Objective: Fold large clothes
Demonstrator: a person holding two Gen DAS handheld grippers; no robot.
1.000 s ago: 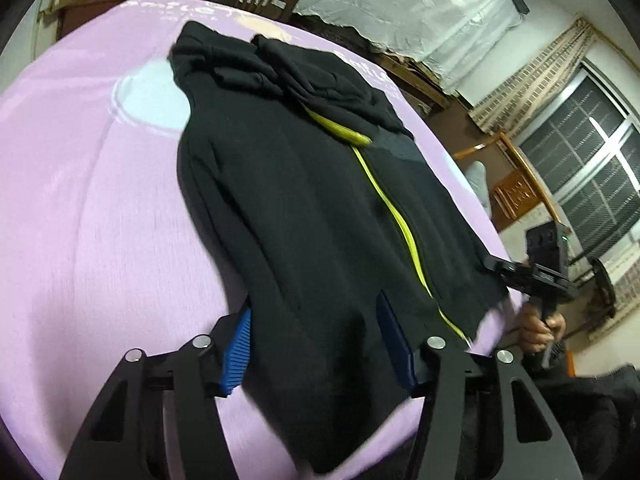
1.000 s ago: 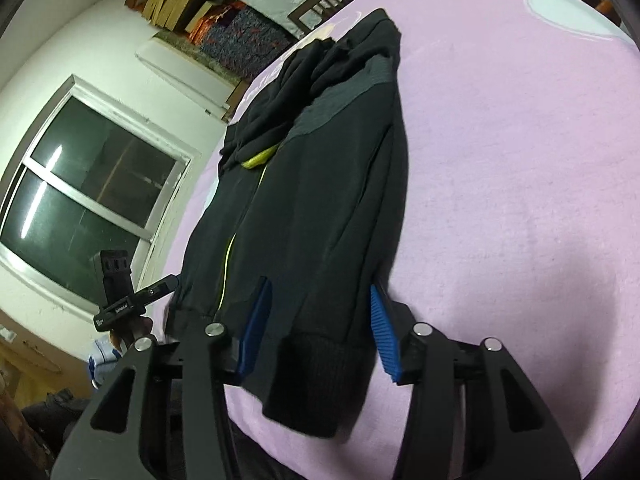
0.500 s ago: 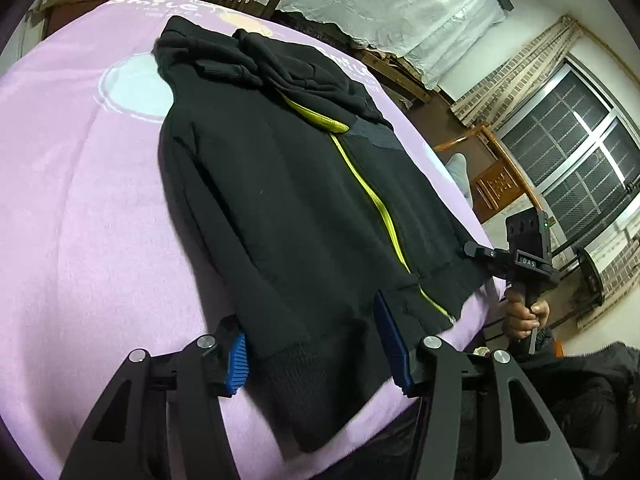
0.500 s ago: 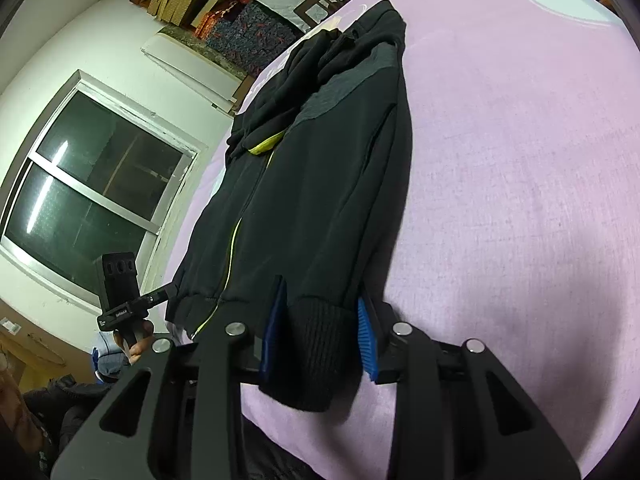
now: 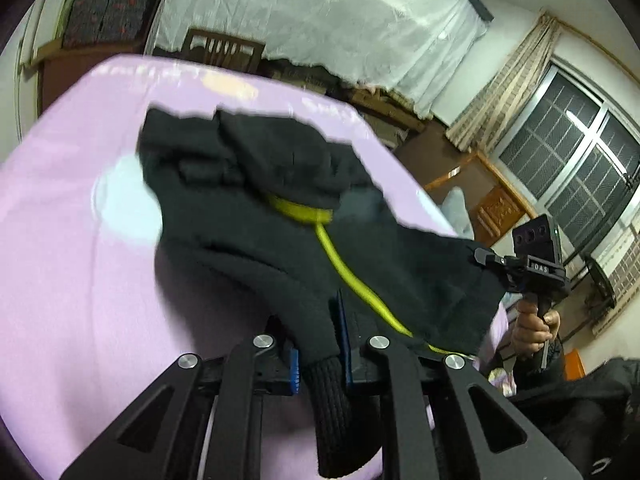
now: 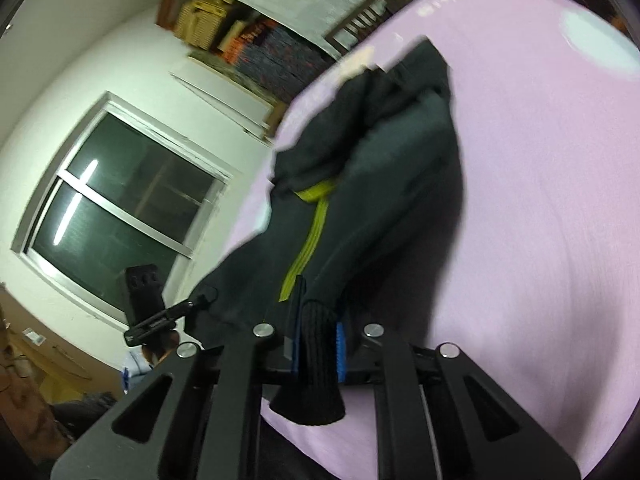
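A black jacket (image 5: 248,216) with a yellow zipper (image 5: 340,264) lies on a lilac bed sheet (image 5: 72,240), hood end far from me. My left gripper (image 5: 320,356) is closing its jaws, and the blue pads pinch the ribbed hem at the jacket's near left corner. In the right wrist view the same jacket (image 6: 392,184) stretches away over the sheet (image 6: 540,200). My right gripper (image 6: 318,344) is closing too, its pads clamped on the ribbed hem at the other corner. Both corners hang lifted off the bed. Each gripper shows in the other's view, held by a hand (image 5: 534,326).
A wooden chair (image 5: 224,50) stands behind the far end of the bed, in front of a white draped cloth (image 5: 320,20). Windows (image 5: 580,160) (image 6: 120,200) lie off to the side. Stacked boxes (image 6: 200,20) sit high in the corner.
Both grippers went from open around the hem to shut on it. They then rose, and the jacket's near end lifted off the sheet.
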